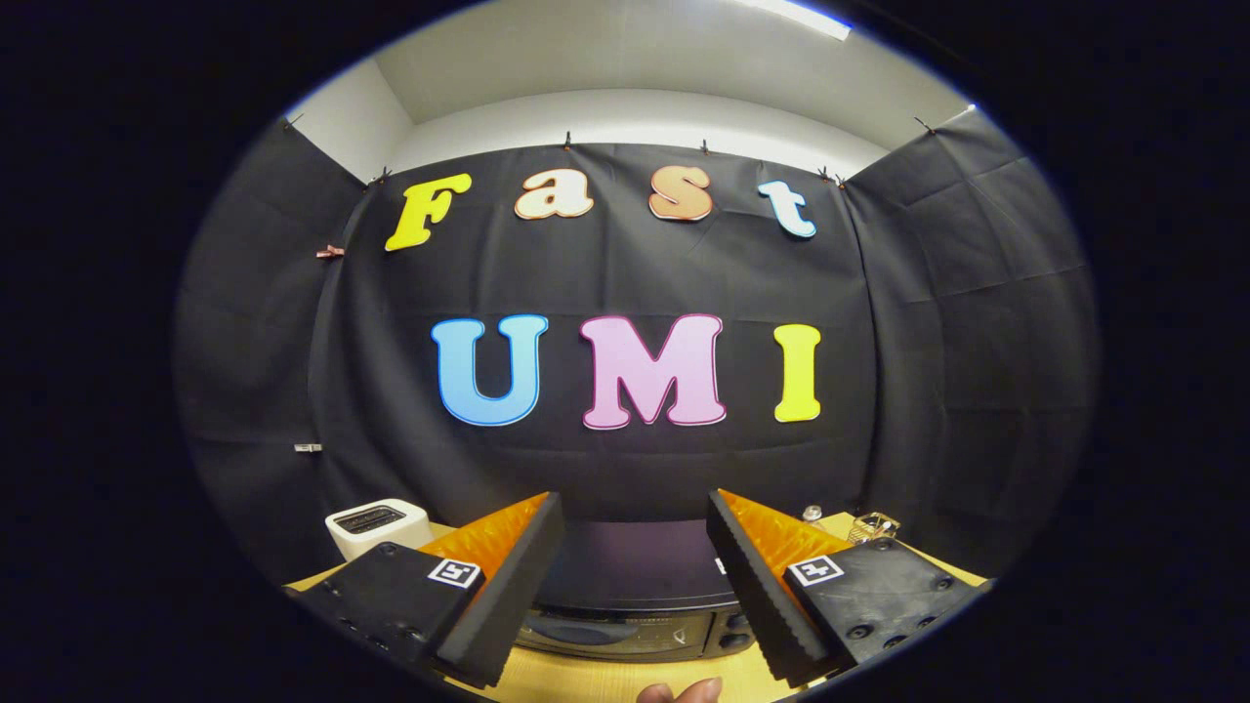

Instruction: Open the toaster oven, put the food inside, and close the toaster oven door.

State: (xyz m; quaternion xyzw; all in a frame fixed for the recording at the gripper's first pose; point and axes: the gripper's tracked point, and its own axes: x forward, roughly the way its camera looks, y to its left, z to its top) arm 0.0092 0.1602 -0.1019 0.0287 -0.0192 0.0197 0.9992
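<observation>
Toaster oven [635, 610] sits on the wooden table [605, 683] just ahead of the fingers, long side running left to right, glass door facing this way — shut. Gripper [635, 586] spread wide, holding nothing. White toaster [376, 527] off to the left, small fingertips [681, 692] down at the table's near edge.

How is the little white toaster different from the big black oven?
The white toaster is pale and small; the toaster oven is black and much wider. The white toaster has a slot on top; the toaster oven has a front door, which looks shut. The white toaster sits off beside one finger of the open tongs; the toaster oven sits ahead, seen between the fingers. Both stand on the wooden table.
</observation>
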